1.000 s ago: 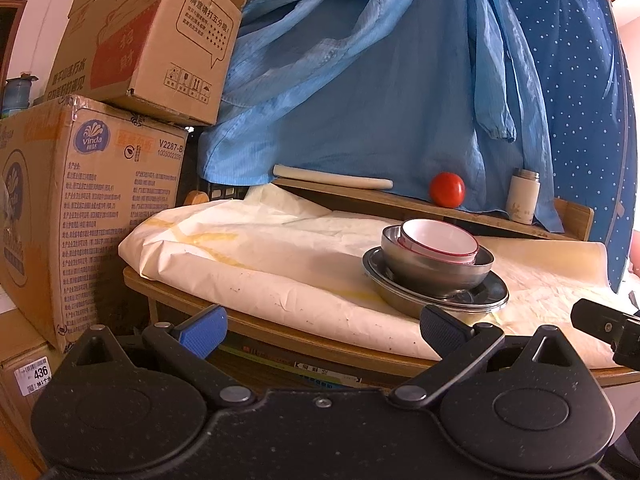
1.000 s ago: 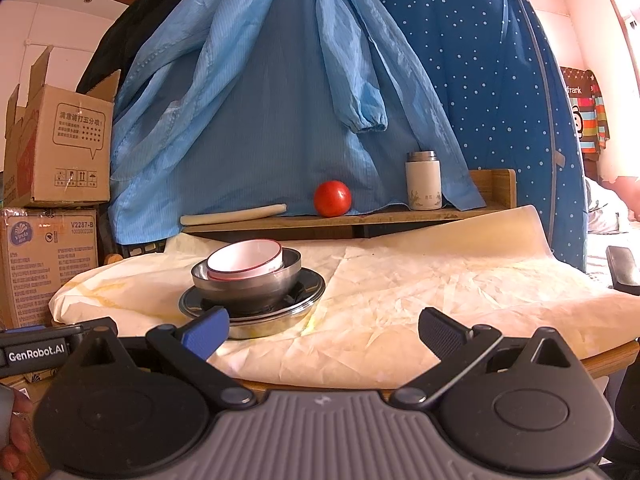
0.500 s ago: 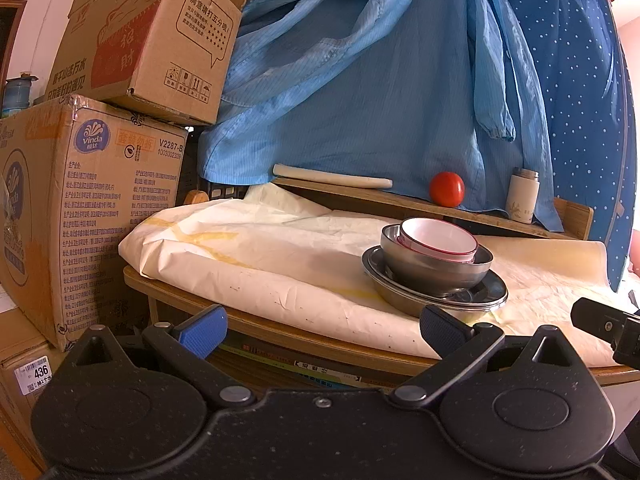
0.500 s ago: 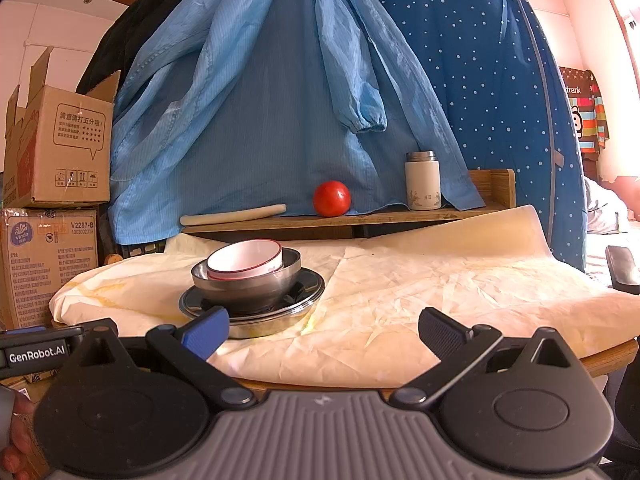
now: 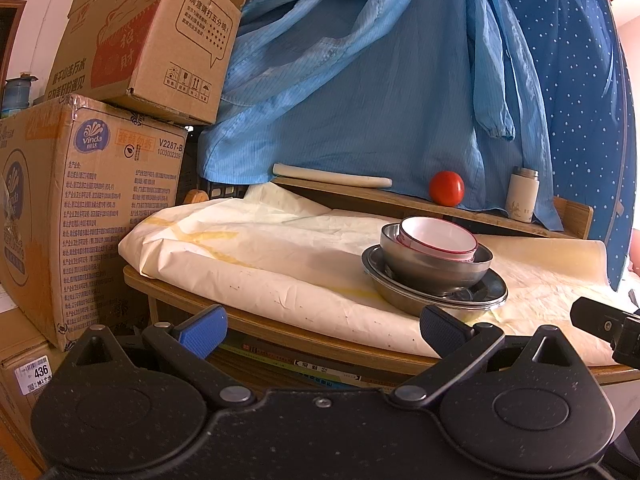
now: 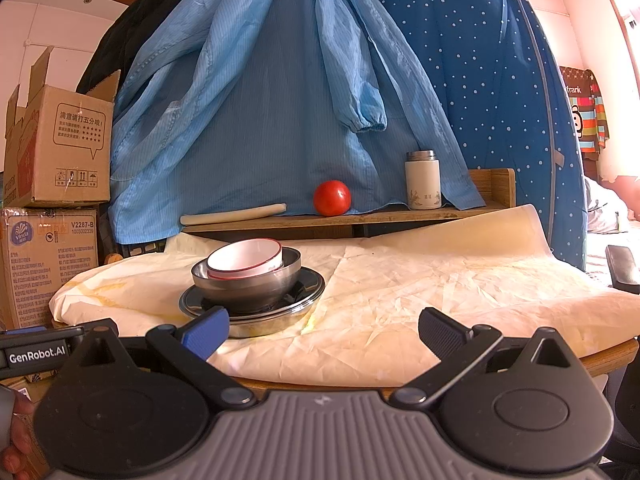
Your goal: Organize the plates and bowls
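Note:
A white bowl with a red rim [image 5: 438, 237] [image 6: 245, 259] sits tilted inside a steel bowl [image 5: 436, 270] [image 6: 248, 284], which stands on a steel plate [image 5: 436, 294] [image 6: 272, 316] on the paper-covered table [image 6: 420, 300]. My left gripper [image 5: 322, 330] is open and empty, held off the table's front left edge, short of the stack. My right gripper [image 6: 324, 330] is open and empty near the front edge, the stack just beyond its left finger [image 6: 204, 330].
Cardboard boxes [image 5: 92, 208] are stacked to the left of the table. A wooden shelf [image 6: 360, 216] at the back carries a red ball [image 6: 332, 198], a white flask [image 6: 422, 180] and a pale roll [image 6: 232, 214]. Blue garments hang behind. Bare paper spreads right of the stack.

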Available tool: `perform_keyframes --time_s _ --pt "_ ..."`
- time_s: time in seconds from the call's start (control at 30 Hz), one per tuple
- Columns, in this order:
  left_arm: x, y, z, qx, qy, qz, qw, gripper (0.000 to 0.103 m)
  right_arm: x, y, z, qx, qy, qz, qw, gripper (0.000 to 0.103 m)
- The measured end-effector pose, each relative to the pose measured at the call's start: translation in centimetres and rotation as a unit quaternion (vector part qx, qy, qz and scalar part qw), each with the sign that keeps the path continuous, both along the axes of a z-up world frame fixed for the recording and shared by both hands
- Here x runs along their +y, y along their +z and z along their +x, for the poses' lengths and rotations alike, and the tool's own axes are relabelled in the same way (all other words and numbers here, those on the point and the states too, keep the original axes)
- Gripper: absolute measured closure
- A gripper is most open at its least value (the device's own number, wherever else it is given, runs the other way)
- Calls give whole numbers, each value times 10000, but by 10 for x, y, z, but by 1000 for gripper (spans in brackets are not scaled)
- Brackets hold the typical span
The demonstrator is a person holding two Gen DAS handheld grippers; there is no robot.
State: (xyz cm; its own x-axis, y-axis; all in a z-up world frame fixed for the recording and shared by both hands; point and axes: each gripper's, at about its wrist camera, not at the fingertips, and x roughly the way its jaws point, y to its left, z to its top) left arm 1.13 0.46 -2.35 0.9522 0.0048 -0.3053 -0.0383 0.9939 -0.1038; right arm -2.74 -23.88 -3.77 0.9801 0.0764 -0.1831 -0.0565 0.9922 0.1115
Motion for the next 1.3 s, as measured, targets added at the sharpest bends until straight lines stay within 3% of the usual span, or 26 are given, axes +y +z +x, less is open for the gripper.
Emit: perform_keyframes --time_s 1.3 --pt "-2 0 -1 87 -127 112 9998 1 1 -2 -1 30 25 1 10000 0"
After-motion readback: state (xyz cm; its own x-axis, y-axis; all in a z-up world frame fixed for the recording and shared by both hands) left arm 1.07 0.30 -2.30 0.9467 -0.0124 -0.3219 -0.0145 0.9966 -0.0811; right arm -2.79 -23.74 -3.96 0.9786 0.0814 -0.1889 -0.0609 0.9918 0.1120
